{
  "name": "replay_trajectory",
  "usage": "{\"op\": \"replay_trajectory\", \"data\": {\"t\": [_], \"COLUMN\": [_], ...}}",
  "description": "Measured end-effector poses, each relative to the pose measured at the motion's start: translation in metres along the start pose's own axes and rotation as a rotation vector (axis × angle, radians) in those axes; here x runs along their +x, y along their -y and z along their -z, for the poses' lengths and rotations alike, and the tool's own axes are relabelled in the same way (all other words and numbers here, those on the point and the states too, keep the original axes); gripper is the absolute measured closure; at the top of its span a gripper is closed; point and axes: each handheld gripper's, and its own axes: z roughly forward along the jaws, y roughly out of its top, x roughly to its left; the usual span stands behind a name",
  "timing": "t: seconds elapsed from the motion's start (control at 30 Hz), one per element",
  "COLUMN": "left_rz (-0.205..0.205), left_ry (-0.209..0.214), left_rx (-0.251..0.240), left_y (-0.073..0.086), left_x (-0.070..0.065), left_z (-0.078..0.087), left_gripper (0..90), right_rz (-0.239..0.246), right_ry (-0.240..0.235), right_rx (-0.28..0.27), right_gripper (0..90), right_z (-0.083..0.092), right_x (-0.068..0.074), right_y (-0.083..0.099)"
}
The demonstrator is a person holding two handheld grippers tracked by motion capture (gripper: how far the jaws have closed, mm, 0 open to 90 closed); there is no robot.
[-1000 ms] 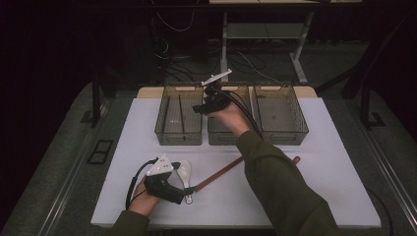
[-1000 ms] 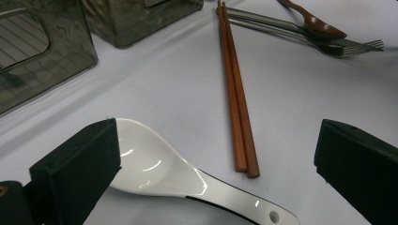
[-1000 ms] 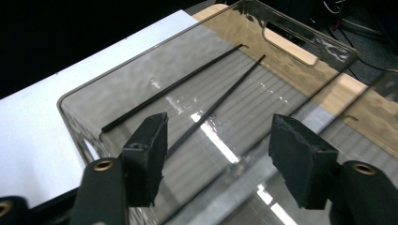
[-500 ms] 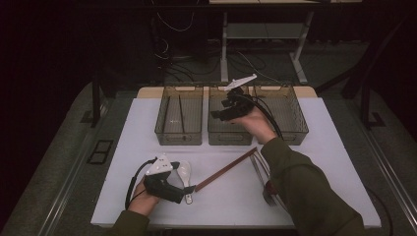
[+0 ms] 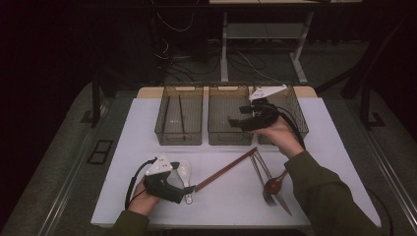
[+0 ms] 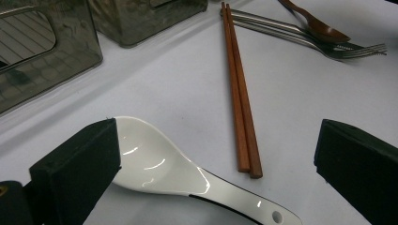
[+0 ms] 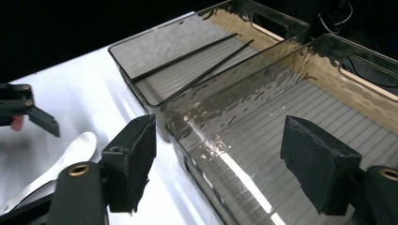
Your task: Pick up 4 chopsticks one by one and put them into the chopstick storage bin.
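Sorting cutlery: utensils go from the white table into three clear bins; landmark for all places below is the middle bin.

Left gripper: near the table's front edge, well in front of and left of the middle bin; jaws wide apart and gripping nothing, set to either side of the white spoon.

White spoon: glazed ceramic by the look, lying flat, bowl toward the bins and handle toward the front edge. In the left gripper view the bowl is against the left pad; the right pad stands well clear.

Handling, white spoon: judged stiff, fairly light, slippery under the glaze, and liable to chip if dropped. Best taken across the neck where bowl meets handle; the rounded bowl would likely squirt out of the pads.

Right gripper: hovering over the middle bin's right part; jaws have just been opening, nothing between them, now wide.

Wooden chopsticks: paired, in front of the middle bin, near ends just right of the white spoon.

Fork, knife, wooden spoon: clustered front-right of the middle bin.

Left bin: holds two thin dark sticks.
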Motion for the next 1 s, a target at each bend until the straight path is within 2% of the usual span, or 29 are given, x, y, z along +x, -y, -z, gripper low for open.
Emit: {"op": "replay_trajectory", "data": {"t": [0.23,0.3,0.63,0.73,0.9,1.0], "left_rz": [-0.001,-0.003,0.006,0.003,0.0,-0.004], "left_ry": [0.011,0.017,0.021,0.019,0.024,0.03], "left_rx": [0.007,0.007,0.008,0.008,0.009,0.008], "left_y": [0.0,0.0,0.0,0.0,-0.001,-0.001], "left_x": [0.0,0.0,0.001,0.001,-0.002,-0.005], "left_z": [-0.002,-0.003,-0.005,-0.004,-0.005,-0.005], "left_gripper": [0.0,0.0,0.0,0.0,0.0,0.0], "right_rz": [-0.019,-0.024,-0.039,-0.053,-0.059,-0.086], "right_ry": [0.018,0.003,0.044,0.039,0.084,0.095], "right_rx": [-0.019,-0.018,-0.039,-0.041,-0.043,-0.064], "right_gripper": [19.8,19.7,17.9,17.9,17.9,17.5], "right_z": [0.026,0.031,0.059,0.066,0.076,0.084], "right_x": [-0.001,-0.001,0.002,0.003,0.005,0.006], "right_y": [0.023,0.03,0.068,0.08,0.1,0.112]}}
